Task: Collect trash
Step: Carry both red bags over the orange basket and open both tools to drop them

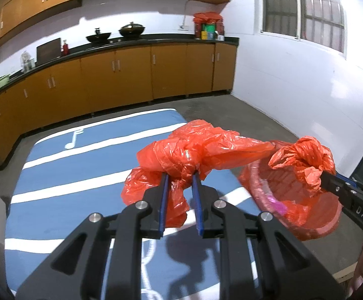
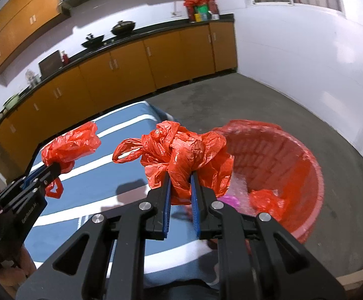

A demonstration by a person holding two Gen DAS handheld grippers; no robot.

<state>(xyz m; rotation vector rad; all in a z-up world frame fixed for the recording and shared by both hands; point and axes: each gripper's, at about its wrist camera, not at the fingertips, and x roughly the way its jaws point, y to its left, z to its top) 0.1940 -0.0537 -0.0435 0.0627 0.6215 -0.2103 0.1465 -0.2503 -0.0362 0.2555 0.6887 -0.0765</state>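
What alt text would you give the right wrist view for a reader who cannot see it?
The right gripper is shut on a crumpled red plastic bag beside a round red plastic bin that holds more trash. At left, the left gripper clamps another red plastic bag over a blue mat with white stripes.

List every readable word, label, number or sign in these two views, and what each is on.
"DAS": white letters on the right gripper body, left wrist view.
"GenRobot.AI": pale lettering on the left gripper body, right wrist view; small, partly blurred.
White music-note sign: on the blue mat.
Counter packages: print too small to read.
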